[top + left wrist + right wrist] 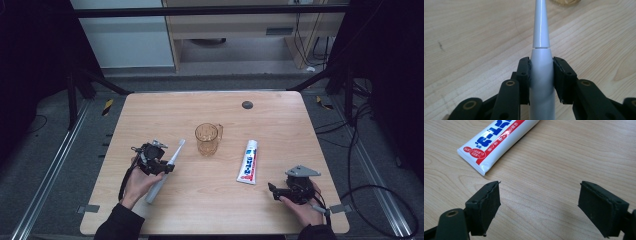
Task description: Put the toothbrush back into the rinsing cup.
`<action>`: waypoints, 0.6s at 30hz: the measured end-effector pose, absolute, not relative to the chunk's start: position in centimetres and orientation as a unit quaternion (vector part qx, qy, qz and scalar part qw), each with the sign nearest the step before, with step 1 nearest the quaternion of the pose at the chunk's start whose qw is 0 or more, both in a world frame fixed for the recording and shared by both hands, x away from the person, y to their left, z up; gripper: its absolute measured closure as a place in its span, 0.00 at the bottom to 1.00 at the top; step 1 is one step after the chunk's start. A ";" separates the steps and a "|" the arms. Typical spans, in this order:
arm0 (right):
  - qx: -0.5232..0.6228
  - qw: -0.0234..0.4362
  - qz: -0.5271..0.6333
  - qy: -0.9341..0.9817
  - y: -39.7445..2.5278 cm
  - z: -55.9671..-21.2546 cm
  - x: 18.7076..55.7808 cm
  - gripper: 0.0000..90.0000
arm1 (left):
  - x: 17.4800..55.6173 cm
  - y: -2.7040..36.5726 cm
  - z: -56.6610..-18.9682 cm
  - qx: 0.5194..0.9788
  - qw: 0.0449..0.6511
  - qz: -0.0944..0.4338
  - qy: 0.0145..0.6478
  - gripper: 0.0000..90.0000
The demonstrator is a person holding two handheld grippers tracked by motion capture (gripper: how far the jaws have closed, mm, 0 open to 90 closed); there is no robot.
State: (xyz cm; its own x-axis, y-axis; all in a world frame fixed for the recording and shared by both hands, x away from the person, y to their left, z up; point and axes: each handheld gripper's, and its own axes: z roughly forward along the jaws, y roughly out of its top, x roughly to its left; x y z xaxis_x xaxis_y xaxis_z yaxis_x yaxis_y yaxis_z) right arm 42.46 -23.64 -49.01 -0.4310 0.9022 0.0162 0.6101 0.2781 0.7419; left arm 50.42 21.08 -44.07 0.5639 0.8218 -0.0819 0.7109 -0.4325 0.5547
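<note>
— What are your left tongs (541,80) pinching?
— A smooth white plastic toothbrush (541,75), on its thick tapered handle, lying on the wood-grain bench (210,200); its long axis points toward the clear cup (207,139).
— And your right tongs (539,207)?
— Spread, near the glossy toothpaste tube (496,140).

Light wooden table (210,200), white electric toothbrush (165,171) lying left, clear amber mug (208,139) centre, toothpaste tube (248,161) right
</note>
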 end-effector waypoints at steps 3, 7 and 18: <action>0.490 0.211 0.347 0.771 -23.6 -49.0 42.5 0.20 | 49.9 21.3 -43.0 0.830 0.301 0.119 0.455 0.75; 0.490 0.211 0.347 0.771 -23.6 -49.0 42.5 0.20 | 49.5 21.5 -42.0 0.823 0.321 0.133 0.450 0.75; 0.490 0.213 0.348 0.770 -23.6 -49.0 42.5 0.20 | 48.0 21.6 -39.6 0.789 0.389 0.188 0.436 0.75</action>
State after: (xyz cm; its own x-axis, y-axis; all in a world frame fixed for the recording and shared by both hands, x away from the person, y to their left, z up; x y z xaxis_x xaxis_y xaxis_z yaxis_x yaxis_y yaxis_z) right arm 42.45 -23.61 -49.03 -0.4289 0.9033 0.0135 0.6074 0.2773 0.7444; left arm 48.04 21.59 -39.63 0.5487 0.8349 -0.0429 0.5423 -0.3164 0.7783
